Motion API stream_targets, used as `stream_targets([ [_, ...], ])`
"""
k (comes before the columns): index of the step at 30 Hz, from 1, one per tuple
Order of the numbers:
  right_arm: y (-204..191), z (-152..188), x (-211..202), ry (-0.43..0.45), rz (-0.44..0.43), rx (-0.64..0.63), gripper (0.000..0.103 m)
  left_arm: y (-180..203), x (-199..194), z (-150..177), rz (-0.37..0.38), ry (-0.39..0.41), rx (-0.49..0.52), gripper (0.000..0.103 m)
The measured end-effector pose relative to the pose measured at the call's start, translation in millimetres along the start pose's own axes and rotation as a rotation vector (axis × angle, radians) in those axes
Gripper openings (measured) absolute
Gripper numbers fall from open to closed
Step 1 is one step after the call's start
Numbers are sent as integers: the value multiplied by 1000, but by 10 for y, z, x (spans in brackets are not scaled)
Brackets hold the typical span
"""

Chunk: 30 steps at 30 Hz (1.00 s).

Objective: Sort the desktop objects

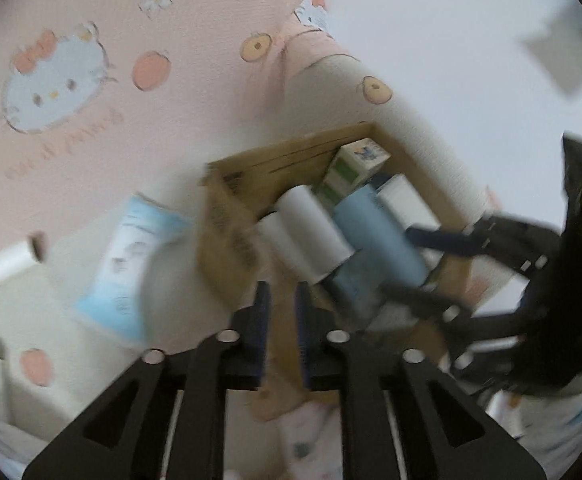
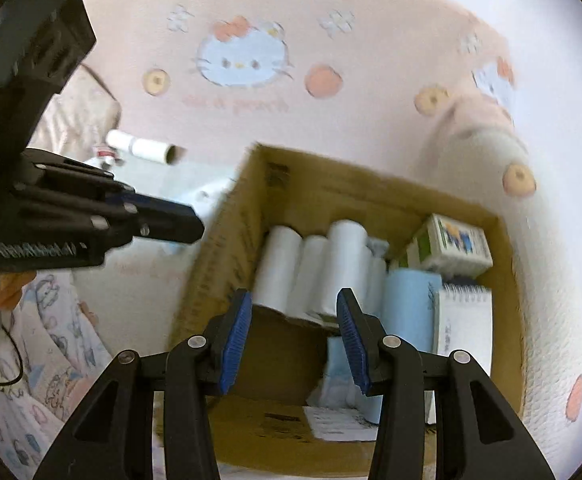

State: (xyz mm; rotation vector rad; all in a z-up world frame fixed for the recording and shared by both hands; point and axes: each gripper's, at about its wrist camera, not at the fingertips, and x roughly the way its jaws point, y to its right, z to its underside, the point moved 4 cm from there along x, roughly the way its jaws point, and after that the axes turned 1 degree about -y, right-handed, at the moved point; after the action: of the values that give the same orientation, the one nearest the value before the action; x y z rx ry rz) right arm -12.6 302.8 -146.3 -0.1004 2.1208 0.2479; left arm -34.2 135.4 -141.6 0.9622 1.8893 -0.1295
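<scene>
Both tools hang above an open cardboard box (image 2: 331,188) that sits on a pink cartoon-cat blanket (image 2: 371,80); what lies under the blanket cannot be told.

The right tool (image 2: 295,336) points down into the box with its blue-padded fingers (image 2: 235,344) standing apart and nothing between them. Below it the box holds several white rolls (image 2: 279,268) side by side against the left wall, a light blue roll (image 2: 407,304) beside them, a spiral-bound notepad (image 2: 467,320) near the right wall, and a small green and white carton (image 2: 451,248) in the far right corner.

The left tool (image 1: 283,312) hovers over the near left edge of the box, its fingers a narrow gap apart and empty. In the right wrist view it reaches in from the left, just outside the box wall.

Outside the box, a light blue and white packet (image 1: 127,264) lies on the blanket just beside the left wall. Farther off to the left lies a white roller (image 2: 147,147) with a brown cardboard end. A patterned white cloth (image 2: 51,340) shows at the lower left of the right wrist view. Both views are blurred.
</scene>
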Motion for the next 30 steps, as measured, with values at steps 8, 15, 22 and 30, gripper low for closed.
stream_targets([
  [8,-458,-148,-140,55,14,-52,41,-600,-377,310,-202,131,-25,50],
  [15,-866,-312,-58,66,-56,-44,41,-1366,-315,727,-105,39,-344,49],
  [22,-1152,-431,157,57,-111,-8,41,-2026,-157,1132,-146,33,-462,49],
  [30,-1592,-498,614,-7,-126,-48,41,-2440,-174,1257,-127,51,-505,47],
])
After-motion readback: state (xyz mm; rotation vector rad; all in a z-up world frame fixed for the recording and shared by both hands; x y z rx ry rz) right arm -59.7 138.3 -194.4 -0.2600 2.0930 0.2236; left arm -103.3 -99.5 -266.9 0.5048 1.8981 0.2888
